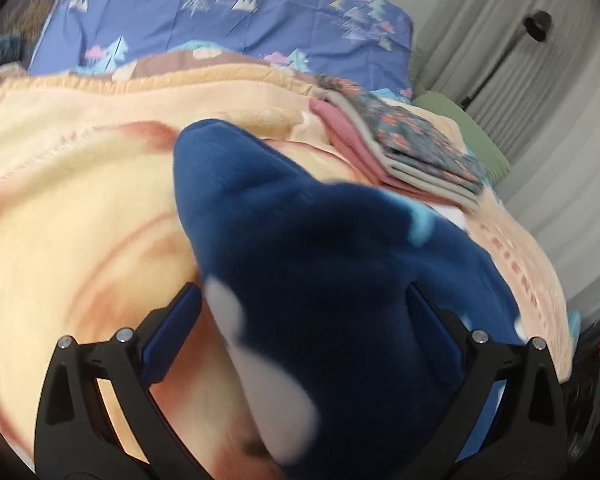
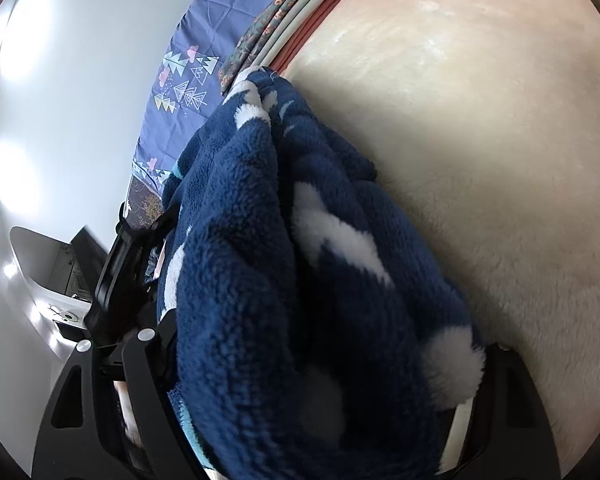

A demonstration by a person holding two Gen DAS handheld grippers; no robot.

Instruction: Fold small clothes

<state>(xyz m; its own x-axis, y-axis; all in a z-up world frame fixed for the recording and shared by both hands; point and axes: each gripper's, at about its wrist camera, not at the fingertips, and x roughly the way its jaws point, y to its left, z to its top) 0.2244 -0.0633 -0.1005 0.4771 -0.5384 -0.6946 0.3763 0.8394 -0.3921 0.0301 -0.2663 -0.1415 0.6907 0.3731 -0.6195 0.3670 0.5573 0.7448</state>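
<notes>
Where peach blanket (image 1: 80,184) spreads, folded stack (image 1: 400,152), grey curtain (image 1: 520,60); patterned sheet (image 1: 220,12)

free: blanket (image 1: 80,200) left | blocked: folded stack (image 1: 400,148) right

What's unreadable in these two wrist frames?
- Left wrist: navy fleece garment is motion-blurred; its kind and fold state are unclear.
- Right wrist: the fleece hides the right claw pads, so the grip is unclear.
- Folded stack is cut off by the top edge.
</notes>
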